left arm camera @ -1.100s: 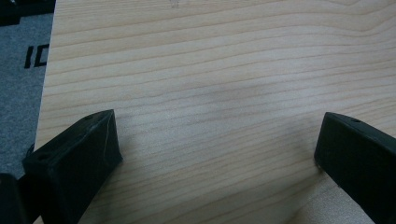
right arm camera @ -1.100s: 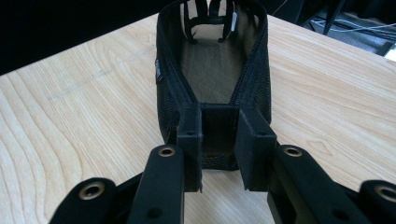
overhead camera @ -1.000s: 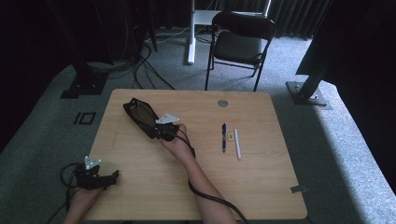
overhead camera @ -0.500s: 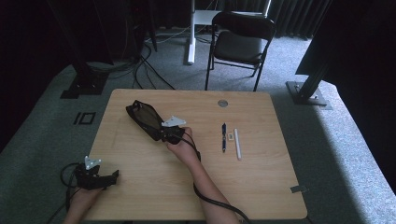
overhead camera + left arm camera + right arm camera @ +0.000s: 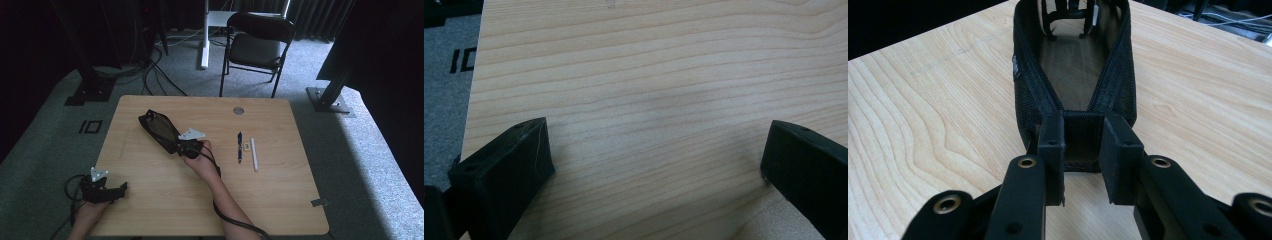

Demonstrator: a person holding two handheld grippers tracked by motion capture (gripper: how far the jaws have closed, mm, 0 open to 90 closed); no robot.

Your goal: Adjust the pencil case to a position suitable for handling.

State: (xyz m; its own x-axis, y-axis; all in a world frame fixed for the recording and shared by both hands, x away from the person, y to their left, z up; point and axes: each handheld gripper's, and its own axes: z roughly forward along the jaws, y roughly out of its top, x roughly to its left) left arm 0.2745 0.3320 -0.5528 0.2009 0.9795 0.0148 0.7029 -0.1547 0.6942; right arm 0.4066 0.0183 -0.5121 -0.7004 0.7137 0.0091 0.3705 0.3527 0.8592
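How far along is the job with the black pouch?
Done: the pouch lies open on the table. In hand: the right gripper is clamped on its end. Left: the pen and white stick lie outside; the left gripper waits open.

No legible text, perhaps floor marks (image 5: 90,126).

Grey carpet floor (image 5: 380,165), black folding chair (image 5: 257,47) behind wooden table (image 5: 280,200), dark curtains (image 5: 310,12).

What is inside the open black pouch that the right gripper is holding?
The black mesh pouch looks empty: the right gripper view shows its bare brown lining. The right gripper is clamped on its near end. The far end, partly out of frame, cannot be checked.
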